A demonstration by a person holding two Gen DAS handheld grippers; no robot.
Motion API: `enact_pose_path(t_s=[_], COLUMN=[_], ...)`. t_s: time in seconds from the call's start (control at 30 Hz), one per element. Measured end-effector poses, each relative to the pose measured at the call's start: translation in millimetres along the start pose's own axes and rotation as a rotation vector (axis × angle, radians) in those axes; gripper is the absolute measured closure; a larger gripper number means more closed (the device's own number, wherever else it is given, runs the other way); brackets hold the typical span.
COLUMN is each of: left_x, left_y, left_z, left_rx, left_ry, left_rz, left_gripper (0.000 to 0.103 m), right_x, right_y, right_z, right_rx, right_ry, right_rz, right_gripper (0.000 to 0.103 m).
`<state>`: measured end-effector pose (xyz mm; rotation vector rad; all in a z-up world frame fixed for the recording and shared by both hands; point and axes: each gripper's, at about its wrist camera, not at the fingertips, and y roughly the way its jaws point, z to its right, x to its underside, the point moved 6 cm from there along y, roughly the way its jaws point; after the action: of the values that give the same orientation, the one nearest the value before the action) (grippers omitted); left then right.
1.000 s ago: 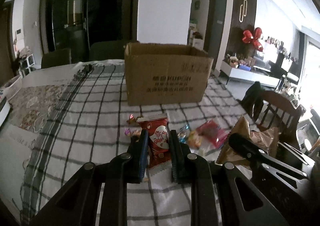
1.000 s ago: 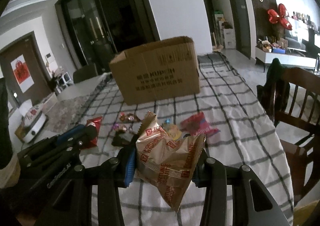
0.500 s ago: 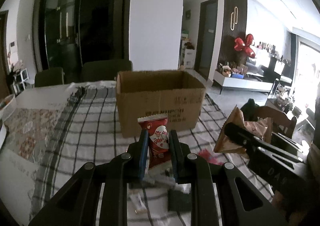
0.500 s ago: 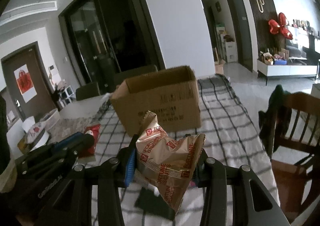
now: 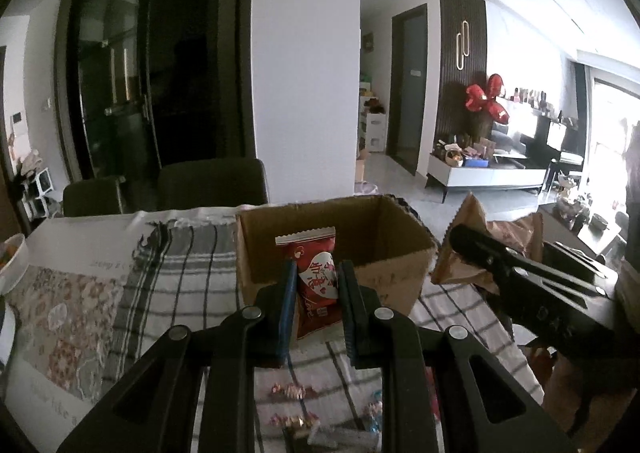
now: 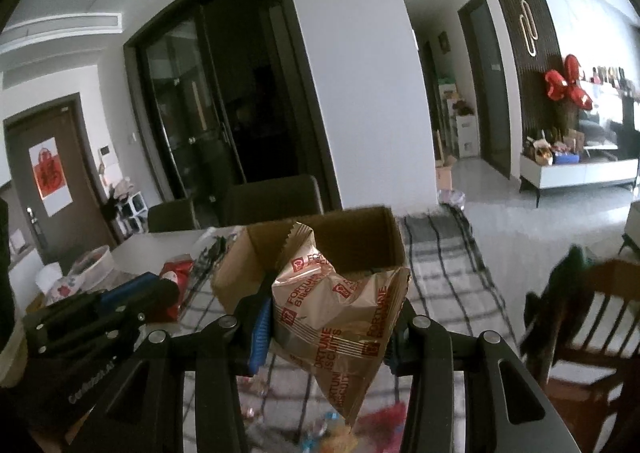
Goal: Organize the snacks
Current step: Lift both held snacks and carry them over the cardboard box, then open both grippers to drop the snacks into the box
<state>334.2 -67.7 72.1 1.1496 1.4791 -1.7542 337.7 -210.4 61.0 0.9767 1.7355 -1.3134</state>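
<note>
The gold snack bag (image 6: 336, 317) says "FORTUNE BISCUITS" in red, many times over. The red snack pack (image 5: 316, 281) has a white heart with the word "Love" under it — the other red signs there are too small to read. The brown door (image 6: 52, 177) holds a red paper sign (image 6: 47, 173) — unreadable.

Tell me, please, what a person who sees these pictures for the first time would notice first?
Most striking are the two snack packets held up in the air: a red packet between the fingers of the left gripper, and a gold biscuit bag in the right gripper. Just beyond them stands an open cardboard box on the checked tablecloth. Small candies lie on the cloth below.
</note>
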Motion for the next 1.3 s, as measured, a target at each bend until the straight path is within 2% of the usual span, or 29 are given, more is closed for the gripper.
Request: enact_pose_path(t_s=[0.23,0.67,0.73,0.8,0.87,0.97,1.03,1.1,1.2,1.3], left_x=[-21.0,-29.6,-31.2,-32.0,-33.6,-32.9,-30.5,-28.8,-25.4,-21.4], left_y=[38.1,114.7,118.7,120.5,119.3,111.4,101.1,92.0,75.6,56.3], left_z=[-10.4,-26.8,-27.1,-28.2,-29.6,-33.8,-34.9,-35.3,-35.6,-33.6], left_rx=[0.01,0.025,0.014,0.004,-0.004,-0.017,-0.033,-0.044,-0.053,-0.057], left_ry=[-0.005,-0.017,-0.008,0.001,0.001,-0.01,-0.016,-0.01,-0.014,-0.004], left_rz=[-0.034,-0.136,-0.135,-0.132,-0.126,-0.118,-0.109,-0.102,-0.092,-0.071], left_gripper=[0.082,0.081,0.075,0.067,0.061,0.057,0.046,0.043,0.034,0.032], right_x=[-29.3,-39.7,-38.2,-37.1,-37.6,-37.0,-35.3,-33.5,-28.6,-26.1], right_y=[39.6,114.2,120.3,125.5,127.9,121.2,114.1,104.8,85.8,69.1], right_z=[3.0,15.2,17.0,19.1,19.0,22.4,22.8,22.5,19.4,12.8], right_rx=[-0.002,0.028,0.033,0.041,0.049,0.064,0.063,0.064,0.071,0.062], right_ry=[-0.02,-0.094,-0.099,-0.106,-0.108,-0.103,-0.088,-0.087,-0.089,-0.084], right_rz=[-0.022,-0.115,-0.127,-0.139,-0.139,-0.125,-0.122,-0.114,-0.096,-0.082], right_gripper=[0.058,0.058,0.058,0.053,0.034,0.033,0.033,0.033,0.033,0.033])
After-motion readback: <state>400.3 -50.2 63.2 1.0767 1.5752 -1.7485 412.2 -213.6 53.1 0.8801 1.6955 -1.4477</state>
